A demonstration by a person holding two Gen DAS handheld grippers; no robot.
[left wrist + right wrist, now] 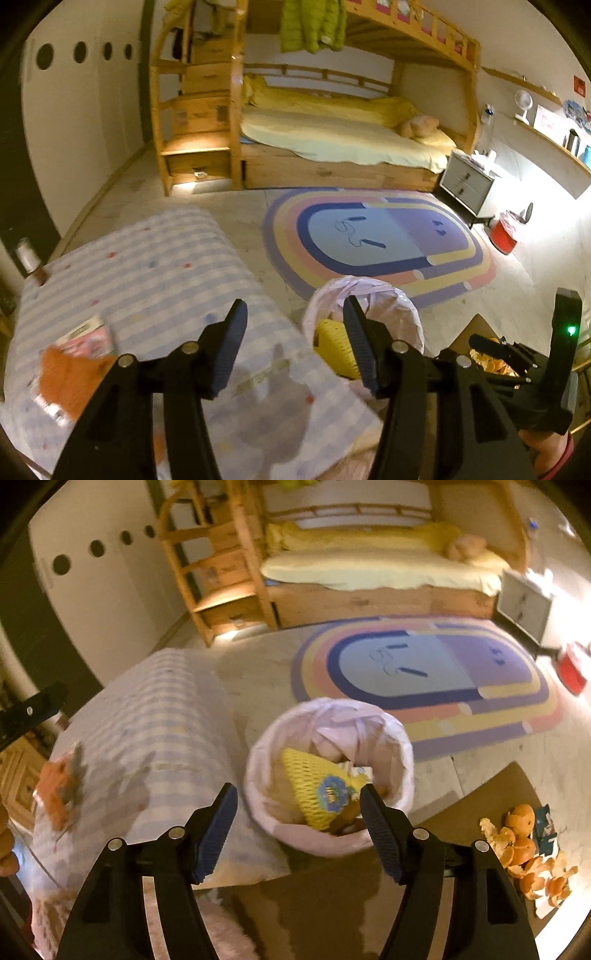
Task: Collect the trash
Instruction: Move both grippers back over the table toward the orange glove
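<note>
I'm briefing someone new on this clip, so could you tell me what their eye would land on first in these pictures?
Probably the white-lined trash bin on the floor just ahead of the open right gripper, with a yellow foam net lying inside it. Next, the pile of orange peels on the brown surface at the right, and the pastel oval rug spread before the wooden bunk bed.

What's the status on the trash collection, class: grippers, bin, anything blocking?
Left gripper open, empty. Right gripper open, empty, above white-lined round trash bin; yellow foam net inside. Orange peels loose on brown cardboard. Nothing blocking.
</note>
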